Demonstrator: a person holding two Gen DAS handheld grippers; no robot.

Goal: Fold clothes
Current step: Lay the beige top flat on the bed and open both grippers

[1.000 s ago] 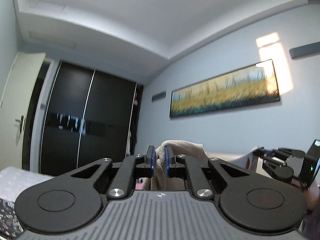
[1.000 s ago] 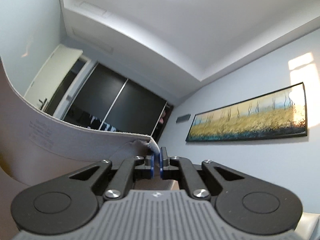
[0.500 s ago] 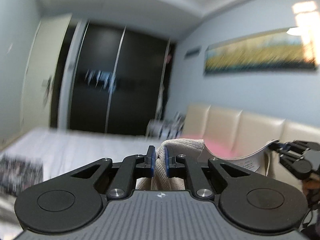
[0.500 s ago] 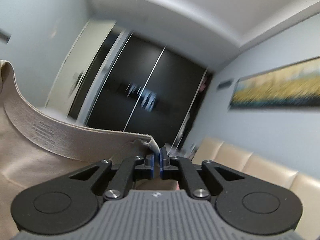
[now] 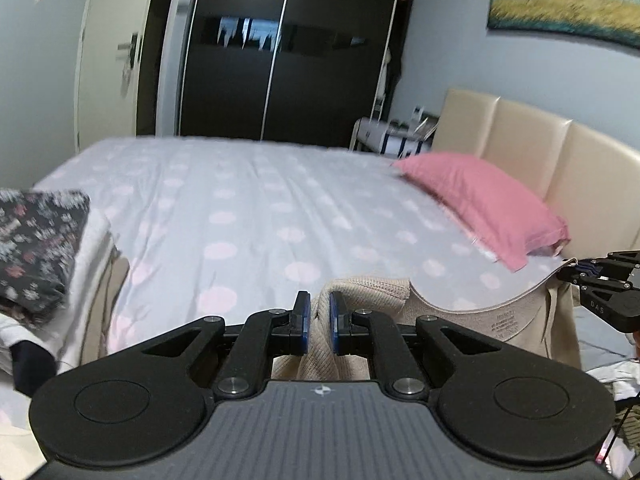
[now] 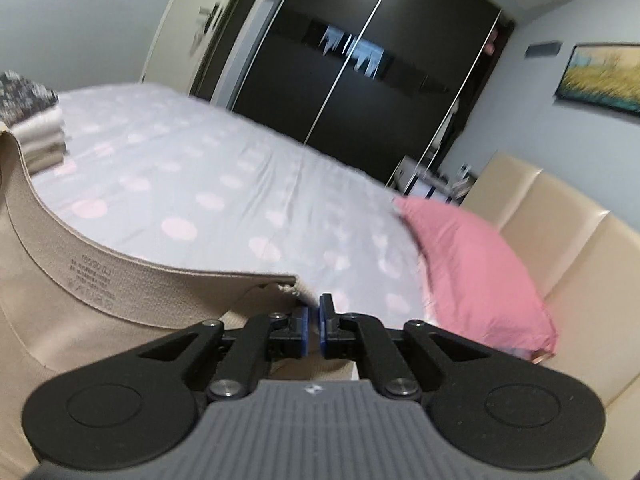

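Left wrist view: one left gripper (image 5: 319, 322), jaws clenched on a bunched beige garment (image 5: 368, 304); the waistband (image 5: 500, 310) sags in a curve across to the right gripper (image 5: 576, 272) at the frame's right edge, which pinches its far end. The garment hangs above one bed (image 5: 260, 208) with a dotted sheet. One pink pillow (image 5: 480, 204) lies against the padded headboard (image 5: 520, 140). One stack of folded clothes (image 5: 36, 248), dark floral piece on top, sits at the bed's left edge. Right wrist view: the right gripper (image 6: 313, 322) has its jaws nearly together on the waistband's corner (image 6: 290, 286); printed size text shows inside the band (image 6: 90, 278), legible only here. Same stack (image 6: 36, 128), pillow (image 6: 472, 264), one wardrobe (image 6: 360, 92), one painting (image 6: 604, 76). The left gripper is out of this frame; only the left view shows both grippers.
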